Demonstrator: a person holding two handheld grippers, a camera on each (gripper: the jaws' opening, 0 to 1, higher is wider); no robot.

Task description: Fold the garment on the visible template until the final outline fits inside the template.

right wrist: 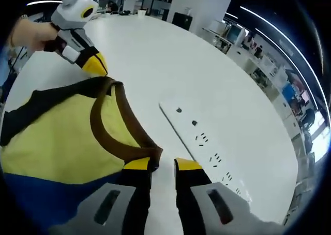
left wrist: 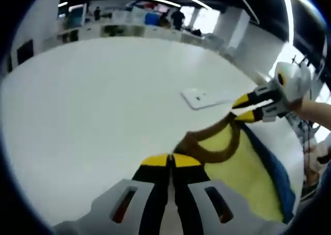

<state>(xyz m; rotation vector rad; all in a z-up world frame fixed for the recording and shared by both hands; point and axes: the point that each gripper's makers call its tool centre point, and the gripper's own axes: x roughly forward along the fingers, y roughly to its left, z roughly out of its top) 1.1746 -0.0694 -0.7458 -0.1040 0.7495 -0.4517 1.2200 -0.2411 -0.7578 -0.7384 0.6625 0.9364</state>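
White tabletop (left wrist: 93, 116), seen in both gripper views, carrying a yellow garment (right wrist: 57, 142) with a brown neckband (right wrist: 111, 126) and a dark blue area (right wrist: 46, 199) beneath or beside the yellow cloth. Whether that blue is part of the garment or the template cannot be told. A white power strip (right wrist: 207, 142) is set into the tabletop just beside the collar, apart from the cloth.

Step in hand, as a judgement: an early fold, both tools gripping the neckline at its two ends with the collar stretched between them. The outline looks far from compact, so most of the folding remains. The next move probably calls for carrying the held edge together, level and at equal tension, over the body of the garment toward its lower edge, keeping the cloth on the tabletop and clear of the power strip.

Left hand-held gripper (left wrist: 170, 160): in the left gripper view its yellow tips stand nearly pressed together, a narrow slit between them, with the brown neckband running into them at the far side; it appears to be pinching the collar there. In the right gripper view it is seen at the upper left, held by a hand (right wrist: 31, 33), tips on the shoulder end of the collar.

Right hand-held gripper (right wrist: 162, 165): tips slightly apart in its own view, the left tip touching the neckband end; in the left gripper view its tips close on the band.
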